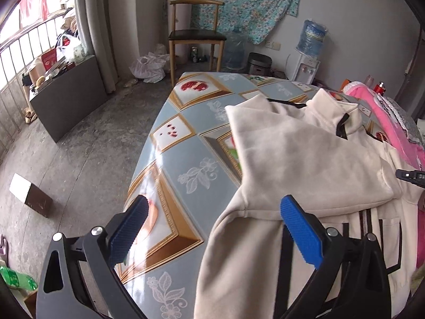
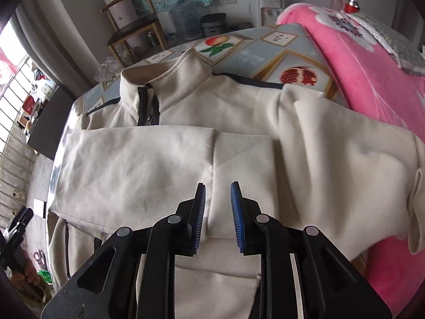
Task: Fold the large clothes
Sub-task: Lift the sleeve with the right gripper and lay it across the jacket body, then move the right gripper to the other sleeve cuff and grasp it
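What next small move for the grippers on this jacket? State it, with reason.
Probably take the hem of the cream zip-up jacket and fold it toward the collar: both sleeves already lie across the chest, and the left gripper and right gripper are open, holding nothing.

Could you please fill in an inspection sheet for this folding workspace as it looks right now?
Surface: table under a glossy fruit-print cloth.
Job's things: cream jacket lying front-up, zip collar away, both sleeves folded across the chest.
Clutter: pink blanket on the table's right side.
Grippers: left gripper wide open, nothing between the pads; right gripper slightly open above the sleeves, holding nothing.
Cables: nothing seen.
Surroundings: wooden chair, water dispenser, plastic bags on the floor.
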The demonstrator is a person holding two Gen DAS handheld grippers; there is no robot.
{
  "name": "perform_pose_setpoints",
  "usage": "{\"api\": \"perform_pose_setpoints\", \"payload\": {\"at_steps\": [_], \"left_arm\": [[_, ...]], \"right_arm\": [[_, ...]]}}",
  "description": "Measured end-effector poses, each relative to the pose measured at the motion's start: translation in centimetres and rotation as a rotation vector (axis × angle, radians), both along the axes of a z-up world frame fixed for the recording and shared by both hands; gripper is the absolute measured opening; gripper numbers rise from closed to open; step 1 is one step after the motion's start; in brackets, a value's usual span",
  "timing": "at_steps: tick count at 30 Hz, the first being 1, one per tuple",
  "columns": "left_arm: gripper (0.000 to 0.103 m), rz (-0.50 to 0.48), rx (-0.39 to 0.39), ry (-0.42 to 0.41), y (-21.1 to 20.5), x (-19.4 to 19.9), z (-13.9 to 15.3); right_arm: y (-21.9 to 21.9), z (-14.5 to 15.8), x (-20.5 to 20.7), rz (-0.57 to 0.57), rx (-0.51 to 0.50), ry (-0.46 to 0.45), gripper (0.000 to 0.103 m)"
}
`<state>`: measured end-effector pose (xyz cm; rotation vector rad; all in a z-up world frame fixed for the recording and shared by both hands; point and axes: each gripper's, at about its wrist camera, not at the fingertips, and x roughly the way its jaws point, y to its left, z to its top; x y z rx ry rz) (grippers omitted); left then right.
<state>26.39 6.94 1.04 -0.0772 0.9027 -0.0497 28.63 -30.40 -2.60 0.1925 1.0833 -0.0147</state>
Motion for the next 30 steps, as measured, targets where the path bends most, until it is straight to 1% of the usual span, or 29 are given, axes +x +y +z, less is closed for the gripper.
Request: {"api": "perform_pose_setpoints", "payload": {"at_steps": [2,4,5,7,8,10,13,15,16,17,18,19,23,27,30], "left_arm": [[0.098,-0.051,-0.006,0.016,-1.5,1.2,0.5],[0.098,-0.074,0.016,0.015,-3.0,2.4,0.6],[0.098,-0.083,0.029,0.017,-3.7,3.0,0.6],[0.098,-0.110,0.026,0.028,-5.1,4.5,0.1],[0.098,-0.123,0.023,0.035,-5.8,5.1,-0.4],[0.098,-0.156,0.022,0.067,-7.3,6.4,-1.8],[0.098,-0.192,0.068,0.106,-9.3,7.6,-4.4],[0.098,-0.215,0.110,0.123,-10.3,7.9,-5.8],[0.098,-0.221,0.123,0.131,-10.6,7.9,-6.3],[0.098,-0.224,0.144,0.127,-10.9,7.8,-6.7],[0.098,-0.223,0.148,0.104,-10.9,7.5,-6.7],[0.098,-0.221,0.146,0.100,-10.9,7.5,-6.7],[0.098,-0.210,0.125,0.098,-10.5,7.6,-6.8],[0.098,-0.204,0.127,0.072,-10.5,7.2,-6.8],[0.098,-0.201,0.122,0.070,-10.5,7.2,-6.8]], "right_arm": [[0.4,-1.4,0.5,0.000,-0.009,0.037,0.022],[0.5,-2.9,0.4,-0.008,-0.040,0.093,0.020],[0.6,-3.2,-0.2,-0.012,-0.047,0.092,0.020],[0.8,-2.9,-0.9,-0.014,-0.071,0.084,0.021],[0.9,-2.7,-1.2,-0.022,-0.072,0.089,0.023],[1.2,-2.4,-1.8,-0.026,-0.093,0.090,0.025],[2.1,-1.8,-2.8,-0.016,-0.146,0.073,0.036],[2.5,-1.1,-3.6,-0.004,-0.149,0.054,0.045],[2.3,-0.7,-3.9,-0.001,-0.146,0.040,0.047],[1.9,-0.3,-4.3,-0.002,-0.143,0.026,0.052],[1.4,0.3,-4.9,-0.009,-0.136,0.012,0.055],[1.1,0.7,-5.1,-0.020,-0.128,-0.001,0.056],[-3.0,3.8,-7.3,-0.114,-0.089,-0.057,0.060],[-8.2,7.0,-9.2,-0.239,-0.142,-0.123,0.063],[-11.8,8.0,-10.3,-0.332,-0.201,-0.132,0.064]]}}
